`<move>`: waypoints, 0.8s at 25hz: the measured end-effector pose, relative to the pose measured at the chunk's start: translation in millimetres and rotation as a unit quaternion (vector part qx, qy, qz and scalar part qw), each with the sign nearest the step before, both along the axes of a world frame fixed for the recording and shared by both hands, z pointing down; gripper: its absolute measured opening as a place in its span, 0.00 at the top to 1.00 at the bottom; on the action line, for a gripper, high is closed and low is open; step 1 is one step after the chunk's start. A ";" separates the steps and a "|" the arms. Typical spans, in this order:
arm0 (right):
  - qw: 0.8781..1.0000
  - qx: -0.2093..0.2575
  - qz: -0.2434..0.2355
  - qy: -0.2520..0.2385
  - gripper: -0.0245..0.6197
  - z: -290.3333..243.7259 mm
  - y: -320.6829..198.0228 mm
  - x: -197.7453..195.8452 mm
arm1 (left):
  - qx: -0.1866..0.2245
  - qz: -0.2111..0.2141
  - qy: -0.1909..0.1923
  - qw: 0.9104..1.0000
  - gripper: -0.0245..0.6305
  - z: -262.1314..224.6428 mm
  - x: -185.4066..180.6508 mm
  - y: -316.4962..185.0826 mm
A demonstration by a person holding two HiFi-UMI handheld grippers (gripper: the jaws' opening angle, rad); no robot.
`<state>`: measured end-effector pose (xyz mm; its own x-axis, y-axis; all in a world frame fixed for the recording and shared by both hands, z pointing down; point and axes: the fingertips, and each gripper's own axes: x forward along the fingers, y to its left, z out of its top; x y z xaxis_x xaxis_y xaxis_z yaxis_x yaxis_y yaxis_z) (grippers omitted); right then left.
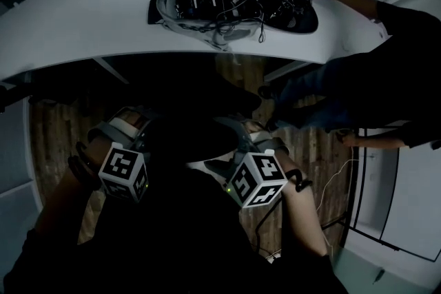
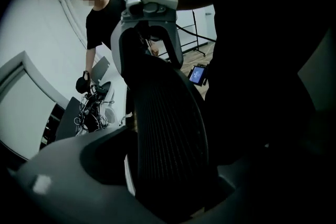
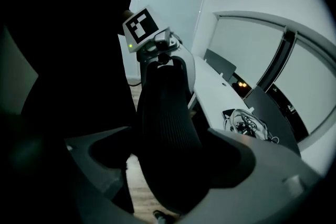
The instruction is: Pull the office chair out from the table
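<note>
Both jaws open around chair back.
Backrest of the office chair (image 1: 200,117) sits between the spread jaws of my left gripper (image 2: 168,178) and right gripper (image 3: 173,181), unclamped; chair at the table (image 1: 69,31) near edge.

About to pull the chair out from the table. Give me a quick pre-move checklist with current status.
1. Left gripper straddles chair back: ok.
2. Right gripper straddles it too: ok.
3. Jaws clamped on the back: not ok, both open.
4. Other person clear of chair: cannot tell, legs close beside it.
5. Cable tangle rests on table, apart from chair: ok.
</note>
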<state>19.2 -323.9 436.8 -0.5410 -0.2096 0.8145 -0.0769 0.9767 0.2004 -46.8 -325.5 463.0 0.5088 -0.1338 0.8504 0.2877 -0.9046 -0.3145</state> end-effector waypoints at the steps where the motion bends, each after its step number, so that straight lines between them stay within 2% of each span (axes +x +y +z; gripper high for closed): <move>1: 1.000 0.003 -0.005 0.012 0.31 5.7 -1.0 -2.3 | 0.008 -0.001 -0.006 1.000 0.28 3.5 -0.3 -2.6; 5: 0.997 0.016 -0.029 0.065 0.29 31.0 0.5 -3.1 | 0.004 -0.006 -0.005 1.000 0.32 5.4 3.5 -2.0; 8: 0.980 0.078 -0.069 0.169 0.29 64.2 -5.3 9.8 | 0.010 0.000 -0.012 1.000 0.41 8.9 5.7 3.1; 9: 0.976 0.092 -0.077 0.184 0.34 69.7 -6.6 12.8 | 0.013 0.000 -0.012 1.000 0.44 9.2 7.7 3.9; 14: 0.974 0.112 -0.084 0.176 0.43 65.8 -10.4 22.5 | 0.021 -0.002 -0.004 1.000 0.48 7.9 18.1 5.6; 20: 0.975 0.107 -0.094 0.173 0.45 65.0 -11.4 28.3 | 0.022 -0.007 -0.003 1.000 0.49 7.4 25.3 3.7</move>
